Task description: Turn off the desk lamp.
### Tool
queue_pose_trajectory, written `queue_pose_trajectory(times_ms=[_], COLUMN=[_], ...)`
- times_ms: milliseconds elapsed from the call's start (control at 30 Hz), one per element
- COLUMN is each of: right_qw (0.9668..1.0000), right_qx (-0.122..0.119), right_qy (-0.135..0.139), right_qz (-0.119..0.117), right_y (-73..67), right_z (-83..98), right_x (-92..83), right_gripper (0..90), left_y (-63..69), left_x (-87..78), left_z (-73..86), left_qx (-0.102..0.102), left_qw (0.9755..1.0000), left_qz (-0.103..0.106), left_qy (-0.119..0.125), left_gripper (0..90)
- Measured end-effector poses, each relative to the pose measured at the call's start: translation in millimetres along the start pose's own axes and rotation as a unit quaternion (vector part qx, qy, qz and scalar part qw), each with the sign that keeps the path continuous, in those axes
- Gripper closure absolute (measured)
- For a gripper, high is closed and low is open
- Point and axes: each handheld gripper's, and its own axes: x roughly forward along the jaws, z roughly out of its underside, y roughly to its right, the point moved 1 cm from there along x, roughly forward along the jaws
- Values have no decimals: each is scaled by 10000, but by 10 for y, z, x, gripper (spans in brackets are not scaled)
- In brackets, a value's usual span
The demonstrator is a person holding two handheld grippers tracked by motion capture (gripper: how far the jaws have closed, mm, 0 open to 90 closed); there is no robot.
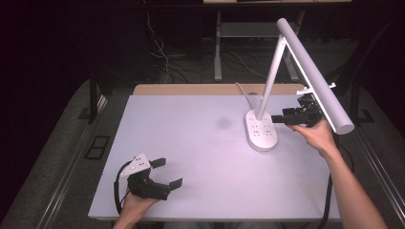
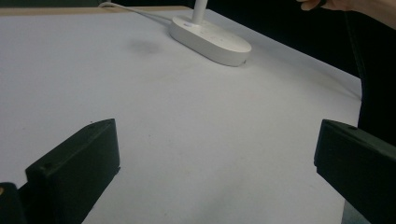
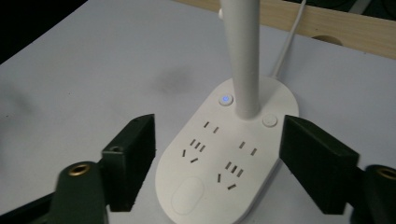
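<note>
A white desk lamp stands at the table's right, with its oval base (image 1: 261, 130) carrying socket slots, a slanted stem (image 1: 270, 76) and a long tube head (image 1: 313, 76). My right gripper (image 1: 278, 119) hovers just right of the base, open. In the right gripper view its jaws (image 3: 224, 163) stand wide on either side of the base (image 3: 224, 154), above it, with a small blue-lit button (image 3: 225, 99) beside the stem (image 3: 243, 56). My left gripper (image 1: 168, 172) rests open near the front left edge, with nothing between its jaws (image 2: 217, 168). The base (image 2: 210, 39) lies far ahead of it.
The white table top (image 1: 191, 143) has a wooden strip (image 1: 200, 89) along its back edge. The lamp's white cable (image 1: 246, 95) runs back over that strip. The lamp head overhangs the right hand (image 1: 317, 136). Dark floor, cables and table legs lie beyond.
</note>
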Motion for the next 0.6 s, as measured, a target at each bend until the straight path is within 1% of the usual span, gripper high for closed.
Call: queue_pose_trajectory(times_ms=[167, 267, 367, 433, 467, 500, 600], right_qw=[9999, 9998, 9997, 9996, 9993, 9993, 9990], right_qx=[30, 41, 59, 92, 139, 139, 248], right_qy=[-75, -174, -205, -240, -292, -292, -279], right_qz=[82, 100, 125, 151, 202, 202, 258], right_y=[103, 142, 185, 214, 247, 247, 293], right_z=[0, -9, -17, -18, -18, -18, -13], right_x=[91, 152, 211, 249, 285, 285, 335], right_gripper=[413, 459, 507, 535, 576, 576, 649], left_y=[-10, -12, -13, -13, -15, -16, -20], left_x=[4, 3, 2, 2, 1, 1, -2], left_z=[0, 1, 0, 0, 0, 0, -1], left_qx=[-1, -6, 6, -1, -3, -10, -6], left_qw=[10000, 10000, 10000, 10000, 10000, 10000, 10000], left_qz=[-19, -23, -24, -23, -27, -29, -30], left_qy=[-40, -29, -32, -29, -22, -19, -19], left_gripper=[0, 0, 0, 0, 0, 0, 0])
